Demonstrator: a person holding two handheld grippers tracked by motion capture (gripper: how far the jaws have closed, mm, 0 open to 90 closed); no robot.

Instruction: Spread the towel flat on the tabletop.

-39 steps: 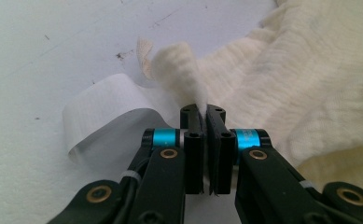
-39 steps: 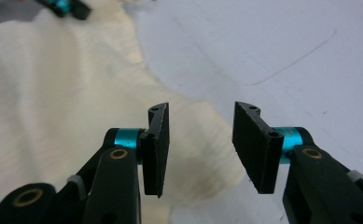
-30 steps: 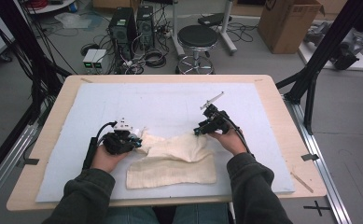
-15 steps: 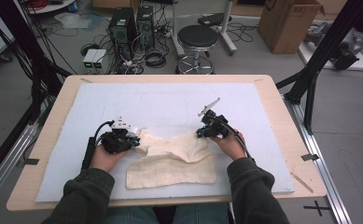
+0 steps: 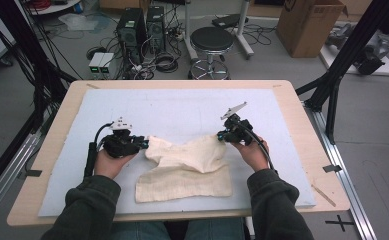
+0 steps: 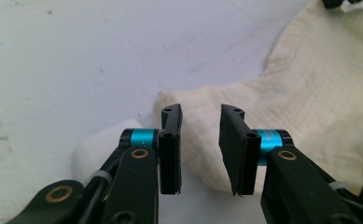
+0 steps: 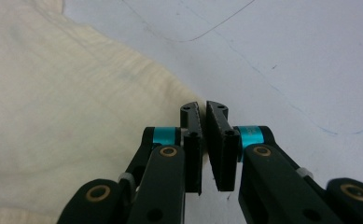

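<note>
Since a second ago, the cream cloth (image 5: 187, 167) has a taller raised fold between the two grippers, and its right upper corner has drawn up toward the right gripper (image 5: 223, 135).

On the left gripper (image 6: 200, 140) the jaws have just been opening: its own view shows a clear gap between the two black pads, the cloth's bunched edge lying behind and partly between them but no longer pinched. So it stands released, at about nine o'clock from the cloth in the high view (image 5: 143, 143).

On the right gripper (image 7: 203, 123) the jaws are clenched, the toothed pads nearly meeting, with the tip of the cloth's corner caught between them; it sits at about two o'clock from the cloth's middle.

Outward from there, the cloth's lower part lies flat toward six o'clock on the white mat (image 5: 182, 107), while the upper part is rumpled. Both hands come in from six o'clock in dark green sleeves (image 5: 87, 205). Under the mat lies a wooden table (image 5: 302, 105), and beyond it, at twelve o'clock, a black stool (image 5: 212, 39).
</note>
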